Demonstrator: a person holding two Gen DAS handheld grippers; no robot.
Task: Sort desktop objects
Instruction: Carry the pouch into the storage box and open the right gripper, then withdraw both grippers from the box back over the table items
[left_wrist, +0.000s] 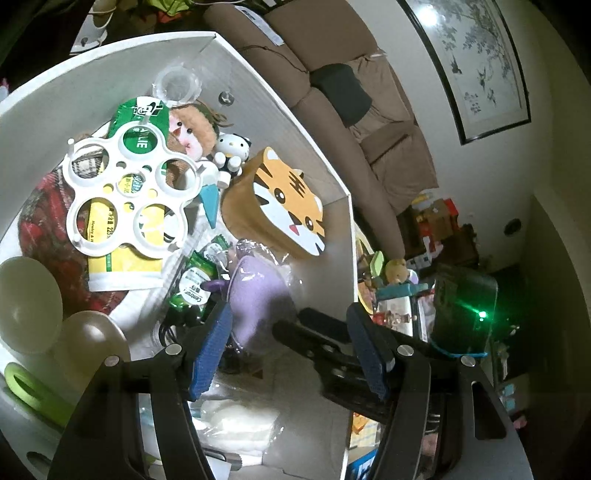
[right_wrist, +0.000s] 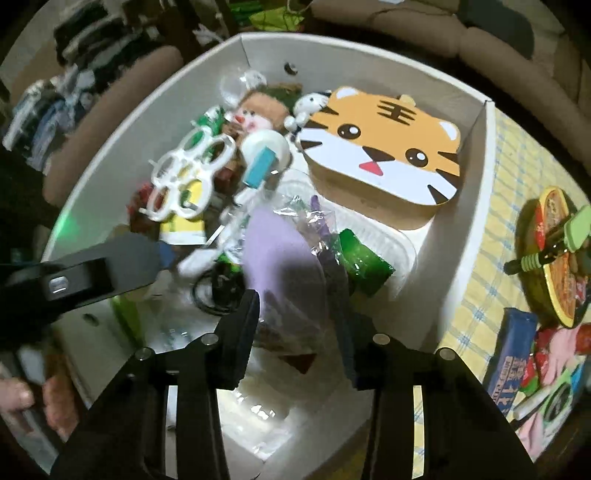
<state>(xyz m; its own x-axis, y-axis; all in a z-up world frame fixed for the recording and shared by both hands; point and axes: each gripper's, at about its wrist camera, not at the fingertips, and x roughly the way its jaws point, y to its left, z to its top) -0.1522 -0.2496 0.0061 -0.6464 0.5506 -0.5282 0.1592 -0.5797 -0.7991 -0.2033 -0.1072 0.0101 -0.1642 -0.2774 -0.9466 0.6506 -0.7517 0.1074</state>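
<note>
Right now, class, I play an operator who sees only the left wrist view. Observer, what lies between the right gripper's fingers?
Observer: A purple pouch in clear wrap lies between the fingers of the right gripper. I cannot tell whether they pinch it.
Operator: What covers the table beside the white box?
Observer: A yellow checked cloth, just right of the white box.
Operator: Is anything lying on that cloth?
Observer: A green-handled tool lies across a round yellow-rimmed dish.
</note>
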